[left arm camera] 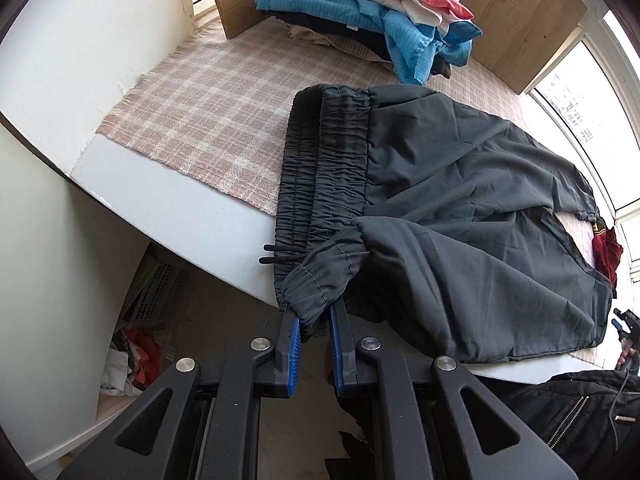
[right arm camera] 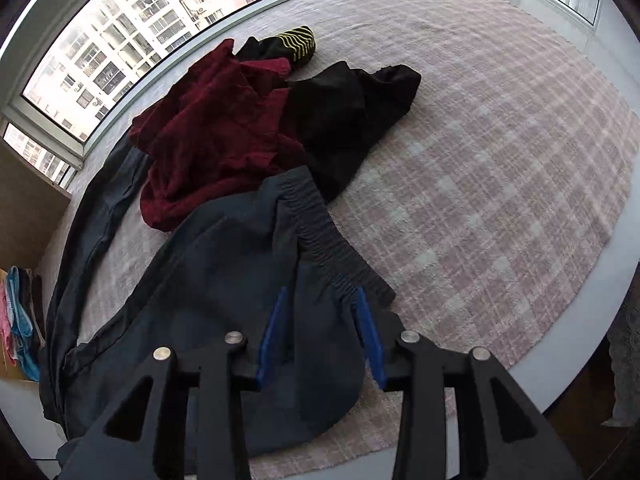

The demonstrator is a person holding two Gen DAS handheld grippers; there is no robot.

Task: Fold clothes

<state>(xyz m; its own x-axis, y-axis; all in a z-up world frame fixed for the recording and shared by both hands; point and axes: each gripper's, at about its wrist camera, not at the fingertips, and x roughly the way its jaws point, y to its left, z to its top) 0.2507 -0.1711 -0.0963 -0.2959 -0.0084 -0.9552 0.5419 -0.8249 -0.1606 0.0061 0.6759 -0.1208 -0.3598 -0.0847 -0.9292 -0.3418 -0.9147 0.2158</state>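
text: none readable — labels: none — numbers: none

Daylight only, coming through the windows; panes blow out to near white in the left wrist view. Right wrist view is backlit, so the dark trousers and the maroon garment lose fold detail. Shadows soft, no hard edges on the plaid cloth. Heavy fisheye bend (straight frames curve), black vignette at corners. Focus sharp mid-frame, a little soft toward the rim. No motion blur visible.
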